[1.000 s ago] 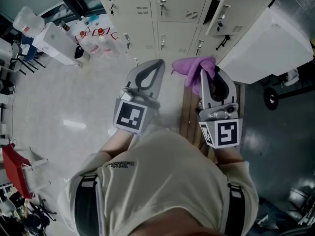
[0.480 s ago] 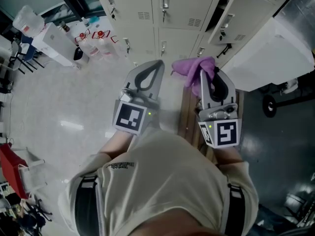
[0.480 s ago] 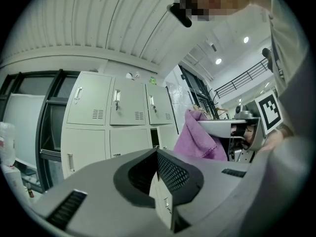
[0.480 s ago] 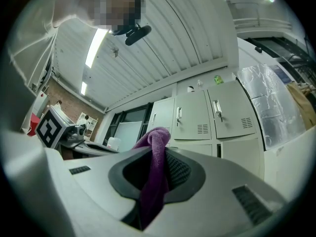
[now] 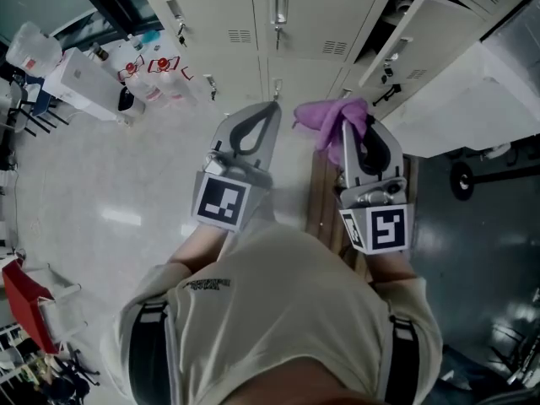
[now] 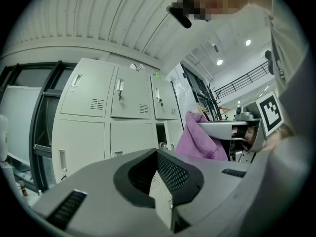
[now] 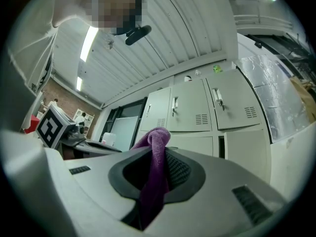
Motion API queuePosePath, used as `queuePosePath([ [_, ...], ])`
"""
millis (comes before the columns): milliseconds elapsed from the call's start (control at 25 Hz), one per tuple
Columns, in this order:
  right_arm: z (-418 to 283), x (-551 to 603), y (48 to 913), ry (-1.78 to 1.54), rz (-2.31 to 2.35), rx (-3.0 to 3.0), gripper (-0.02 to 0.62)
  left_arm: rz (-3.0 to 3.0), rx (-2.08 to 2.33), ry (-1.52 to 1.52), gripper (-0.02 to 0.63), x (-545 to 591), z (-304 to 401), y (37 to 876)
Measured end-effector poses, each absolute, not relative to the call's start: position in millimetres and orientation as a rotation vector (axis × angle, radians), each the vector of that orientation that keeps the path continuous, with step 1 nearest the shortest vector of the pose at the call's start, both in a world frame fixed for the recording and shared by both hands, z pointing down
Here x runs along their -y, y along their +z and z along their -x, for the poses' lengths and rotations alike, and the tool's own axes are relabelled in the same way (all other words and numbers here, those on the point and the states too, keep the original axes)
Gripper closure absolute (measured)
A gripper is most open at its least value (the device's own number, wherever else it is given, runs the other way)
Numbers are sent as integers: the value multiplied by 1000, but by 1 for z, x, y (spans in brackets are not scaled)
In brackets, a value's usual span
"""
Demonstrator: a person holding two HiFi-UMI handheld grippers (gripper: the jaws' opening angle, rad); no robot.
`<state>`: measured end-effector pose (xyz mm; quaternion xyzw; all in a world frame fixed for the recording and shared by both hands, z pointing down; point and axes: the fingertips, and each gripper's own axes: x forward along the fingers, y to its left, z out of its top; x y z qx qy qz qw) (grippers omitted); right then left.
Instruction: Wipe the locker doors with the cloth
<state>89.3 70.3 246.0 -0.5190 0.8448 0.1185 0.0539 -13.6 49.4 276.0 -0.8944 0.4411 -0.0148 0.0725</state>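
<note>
Head camera has tipped a little over the last 1 s; the lockers [image 5: 287, 24] now fill more of the top of the head view; the open locker door [image 5: 405, 45] at upper right shows more of its face; the red bin [image 5: 24, 298] sits lower at the left edge. Both grippers keep the same place, side by side ahead of the person's shirt [image 5: 278, 310], pointing toward the lockers.

Left gripper [image 5: 272, 108]: jaws pressed together tip to tip; nothing between them in the left gripper view; it is beside the right one and clear of the doors.

Right gripper [image 5: 359, 129]: jaws clamped on the purple cloth [image 5: 331, 116]; in the right gripper view 1 fold runs up between the pads and pokes out above the tips; in the head view the loose part bunches out past the tips and leans toward the left gripper.

Cloth position: held in the air in front of the lower row of lockers; apart from every door, touching none.

Surroundings: pale glossy floor [image 5: 101, 175] under the left gripper; brown wooden strip [image 5: 325, 197] under the right gripper; bottles with red labels [image 5: 160, 78] on the floor at the locker base, upper left; closed doors with handles and vent slots straight ahead.
</note>
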Motion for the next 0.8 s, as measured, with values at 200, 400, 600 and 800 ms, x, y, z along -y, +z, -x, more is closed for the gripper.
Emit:
queuePosePath([
  [200, -80, -32, 242, 360, 1603, -2557, 543, 2708, -1308, -49, 604, -11, 23, 274],
  [400, -67, 12, 240, 355, 1635, -2546, 543, 2736, -1278, -56, 604, 33, 34, 274],
  [600, -50, 56, 234, 373, 1654, -2522, 543, 2755, -1234, -39, 604, 81, 45, 272],
  [800, -36, 93, 224, 418, 1688, -2494, 543, 2769, -1168, -16, 604, 120, 54, 266],
])
